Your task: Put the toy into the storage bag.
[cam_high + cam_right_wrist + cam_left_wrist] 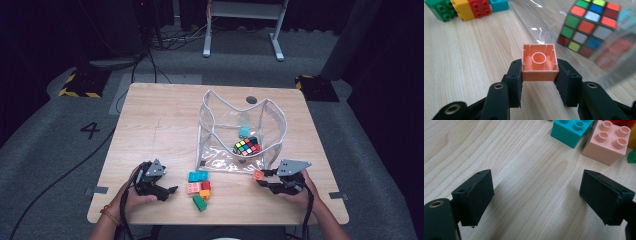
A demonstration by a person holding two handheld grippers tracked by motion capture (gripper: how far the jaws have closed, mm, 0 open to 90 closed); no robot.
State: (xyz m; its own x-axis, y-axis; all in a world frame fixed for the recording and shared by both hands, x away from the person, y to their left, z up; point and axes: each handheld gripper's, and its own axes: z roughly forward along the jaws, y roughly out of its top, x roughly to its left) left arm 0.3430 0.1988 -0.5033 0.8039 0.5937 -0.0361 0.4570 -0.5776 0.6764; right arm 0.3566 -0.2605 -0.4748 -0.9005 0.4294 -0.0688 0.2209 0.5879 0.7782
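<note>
Orange brick (539, 62) sits clenched in your right gripper (539, 75), hollow side showing, just beside the clear bag (277, 125), likely for dropping in. Your left gripper (536, 200) hangs released over bare desk (524, 170), well apart from the bag.

Bare table (150, 120) left and behind, clear bag (240, 132) walling centre-right, brick cluster (199, 187) between claws

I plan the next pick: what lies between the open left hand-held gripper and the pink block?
Only bare wooden table, in the left gripper view, before the pink plastic block.
</note>
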